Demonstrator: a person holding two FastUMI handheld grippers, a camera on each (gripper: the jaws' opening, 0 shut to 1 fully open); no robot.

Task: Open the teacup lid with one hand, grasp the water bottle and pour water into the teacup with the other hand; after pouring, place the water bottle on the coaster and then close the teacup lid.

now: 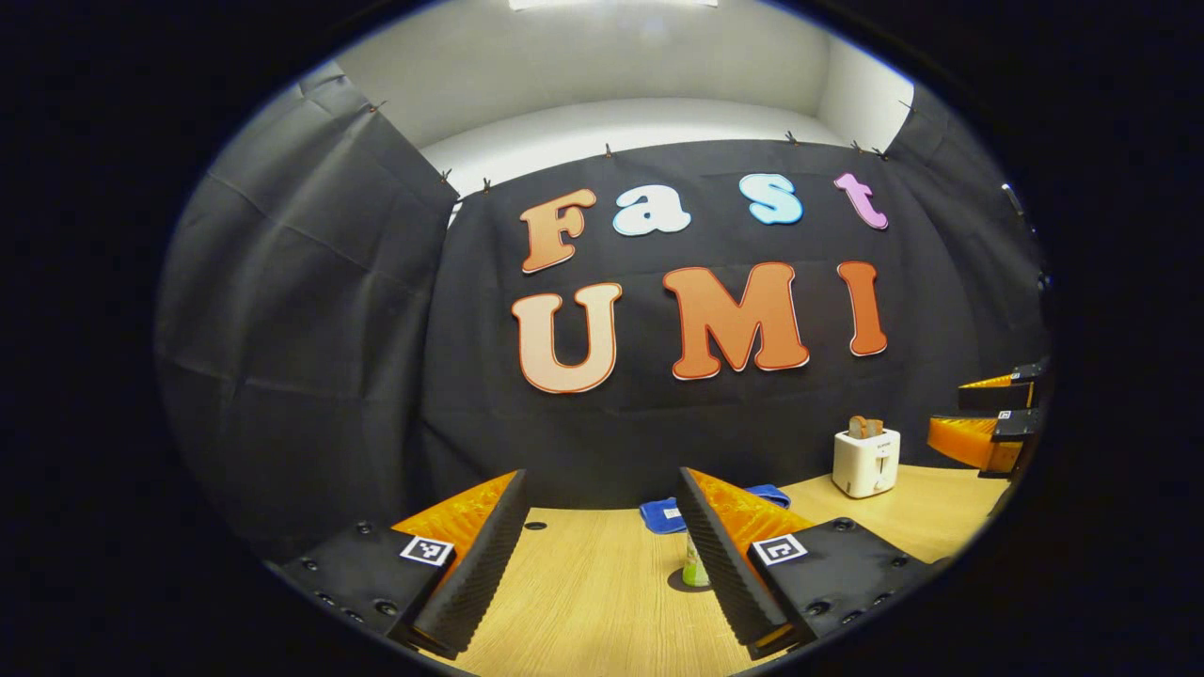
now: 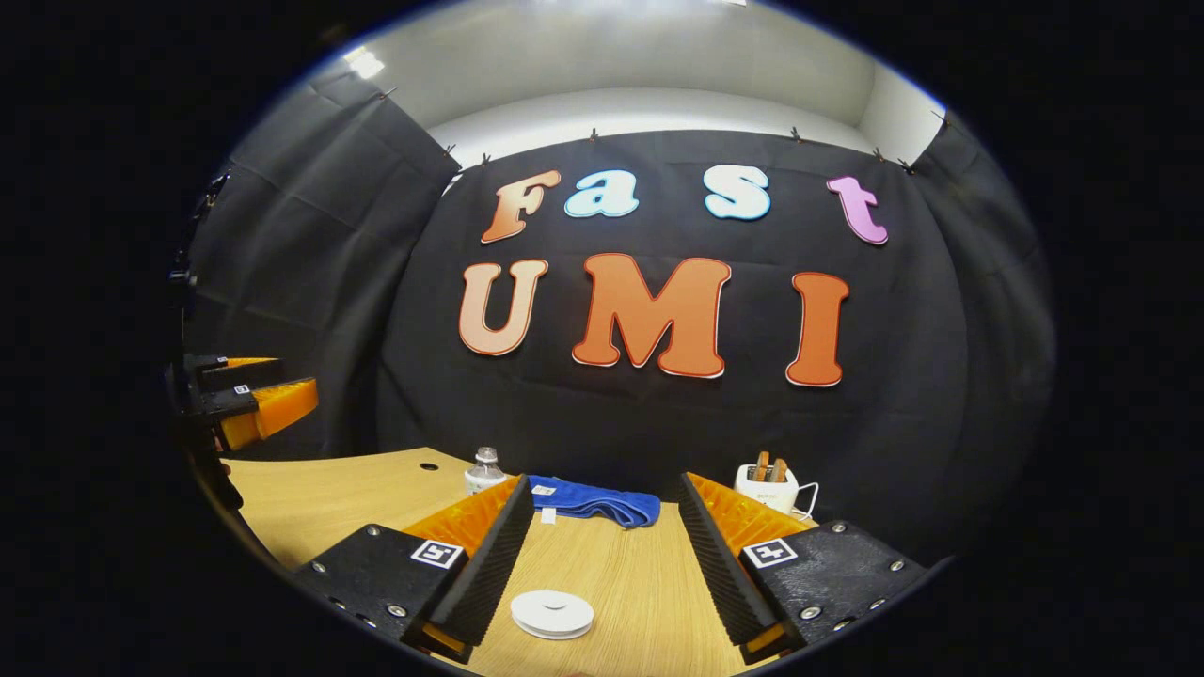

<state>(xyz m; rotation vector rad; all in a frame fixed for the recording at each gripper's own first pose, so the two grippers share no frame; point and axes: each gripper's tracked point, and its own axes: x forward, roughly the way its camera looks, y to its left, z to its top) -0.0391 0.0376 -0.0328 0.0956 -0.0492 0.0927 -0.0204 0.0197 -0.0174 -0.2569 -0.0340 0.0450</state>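
Clear plastic water bottle with white cap: upright on the pale wooden table, long axis vertical, cap up, partly behind the right gripper's near finger. Round white coaster: flat between that gripper's parted, empty fingers. Small green object, possibly the teacup: partly hidden behind a finger of the left gripper, also parted and empty. Blue folded cloth, white toaster: behind.

Risk, judged: a sideways brush could topple the bottle.
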